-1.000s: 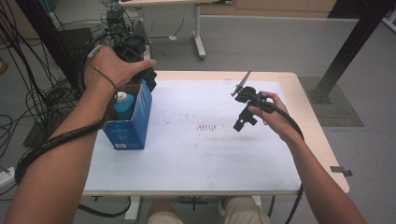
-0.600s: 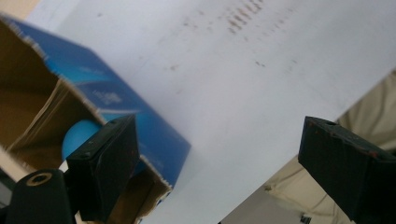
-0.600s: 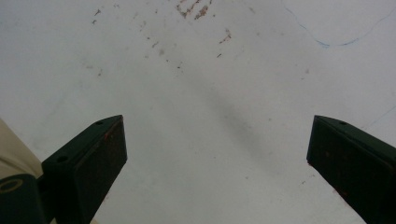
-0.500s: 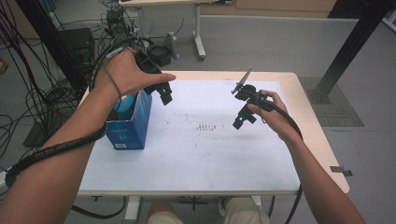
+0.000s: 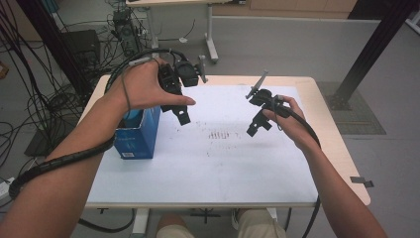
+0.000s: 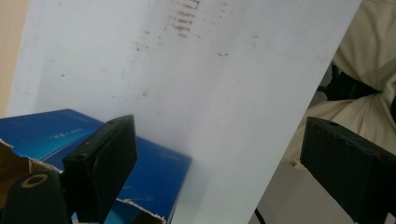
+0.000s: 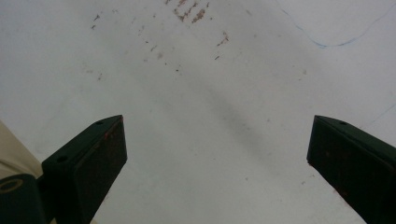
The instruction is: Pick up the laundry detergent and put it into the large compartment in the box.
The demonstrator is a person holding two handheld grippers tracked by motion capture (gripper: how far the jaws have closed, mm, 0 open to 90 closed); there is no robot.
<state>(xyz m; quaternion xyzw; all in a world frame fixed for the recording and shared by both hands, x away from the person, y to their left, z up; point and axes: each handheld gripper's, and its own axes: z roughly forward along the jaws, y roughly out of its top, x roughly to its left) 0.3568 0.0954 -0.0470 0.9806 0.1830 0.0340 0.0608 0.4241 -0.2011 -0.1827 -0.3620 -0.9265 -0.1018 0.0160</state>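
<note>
The blue box (image 5: 138, 134) stands near the left edge of the white sheet (image 5: 213, 158) that covers the table, its torn top flaps open and something pale blue inside, perhaps a bottle cap, though the hand hides most of it. The left gripper (image 5: 181, 116) hangs just beside the box, over the sheet at the box's right, and its jaws have just been opening; in the left gripper view they stand wide apart with nothing between them, the box (image 6: 93, 154) below the near jaw. The right gripper (image 5: 255, 124) hovers well apart from the box, above the smudged marks (image 5: 220, 134), released and empty too
</note>
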